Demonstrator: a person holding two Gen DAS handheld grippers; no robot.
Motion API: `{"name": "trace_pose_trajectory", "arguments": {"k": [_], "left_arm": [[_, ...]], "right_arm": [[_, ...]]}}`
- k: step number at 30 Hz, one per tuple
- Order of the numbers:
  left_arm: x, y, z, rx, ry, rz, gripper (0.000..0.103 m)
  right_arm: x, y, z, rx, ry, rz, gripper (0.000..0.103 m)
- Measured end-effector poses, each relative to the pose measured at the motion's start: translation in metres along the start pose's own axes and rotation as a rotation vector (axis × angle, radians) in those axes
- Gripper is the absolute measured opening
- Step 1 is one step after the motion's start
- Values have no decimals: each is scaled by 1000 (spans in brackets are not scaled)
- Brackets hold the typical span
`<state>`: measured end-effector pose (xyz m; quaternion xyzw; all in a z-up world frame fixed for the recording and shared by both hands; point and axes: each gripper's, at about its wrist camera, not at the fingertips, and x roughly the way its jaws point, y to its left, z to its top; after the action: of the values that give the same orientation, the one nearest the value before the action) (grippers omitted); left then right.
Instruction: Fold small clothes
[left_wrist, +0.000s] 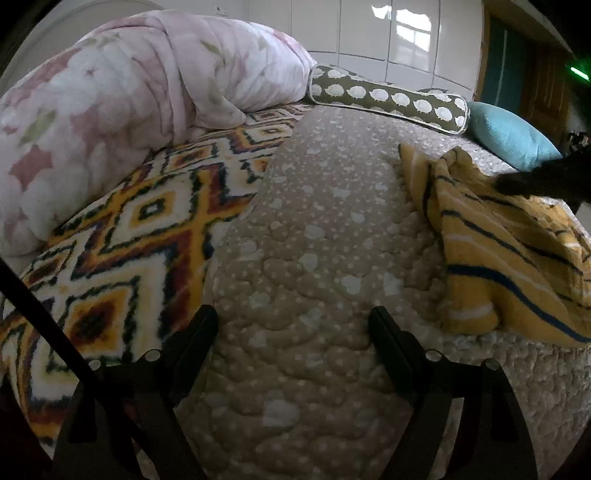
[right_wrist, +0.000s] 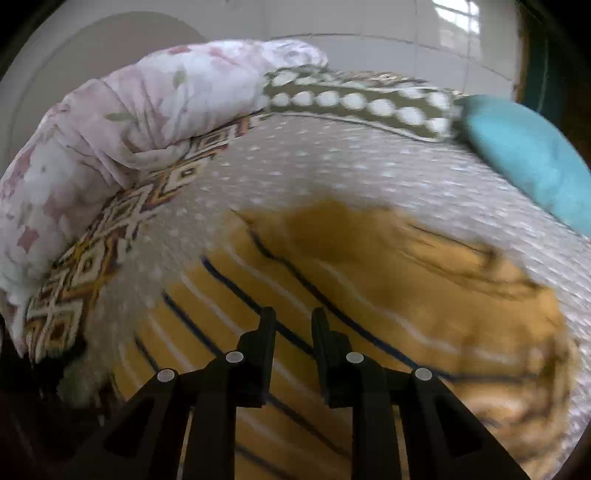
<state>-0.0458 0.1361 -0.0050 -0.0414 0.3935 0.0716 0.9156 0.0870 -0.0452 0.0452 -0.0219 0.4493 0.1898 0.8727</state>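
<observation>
1. Yellow striped garment lies rumpled near the right edge of the quilted bed cover.
2. Right gripper: jaws narrow, grip uncertain; cloth may slip.
3. Left gripper: wide, empty; garment may bunch.

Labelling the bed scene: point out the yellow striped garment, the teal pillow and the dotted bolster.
yellow striped garment (right_wrist: 369, 295): right wrist view, middle of the fabric.
teal pillow (left_wrist: 509, 136): left wrist view, its middle.
dotted bolster (left_wrist: 388, 98): left wrist view, its middle.
</observation>
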Motion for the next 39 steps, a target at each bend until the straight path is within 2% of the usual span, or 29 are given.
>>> {"name": "trace_pose_trajectory", "arguments": {"k": [2,6,8,9,11,15,18,23,25,28,30,34,36,39], "left_arm": [[0,0,0,-1,-2,-5,84],[0,2,-1,-6,-2,-21,85],[0,1,-1,-5,-1,-23,86],[0,1,-1,-5,-1,-24,86],[0,1,-1,-4,-1,-22,86],[0,0,-1,1,4,-16,86],[0,-1,0,7,7,-8,86],[1,-3,0,16,14,4,86],[1,-5,0,21,17,12,87],[1,-6,0,20,26,52,94],[3,-2,1,-7,44,50,96],[0,5,3,-50,94,46,95],[-12,4,1,-62,103,62,88],[-46,-10,-7,-50,80,57,88]], "right_arm": [[27,16,14,-13,32,-4,22],[84,42,45,-63,102,-70,22],[98,48,56,-72,105,-104,28],[102,48,60,-69,119,-110,28],[96,50,65,-74,109,-115,28],[48,51,60,-111,27,-81,28],[8,50,39,-165,6,-105,32],[-45,41,-31,-255,26,-201,44],[-58,33,-55,-256,29,-238,45],[-80,17,-94,-246,45,-331,46],[-100,4,-119,-203,36,-379,48],[-132,-24,-152,-67,23,-396,54],[-146,-37,-163,-2,13,-392,54],[-166,-52,-179,80,-13,-406,57]]}}
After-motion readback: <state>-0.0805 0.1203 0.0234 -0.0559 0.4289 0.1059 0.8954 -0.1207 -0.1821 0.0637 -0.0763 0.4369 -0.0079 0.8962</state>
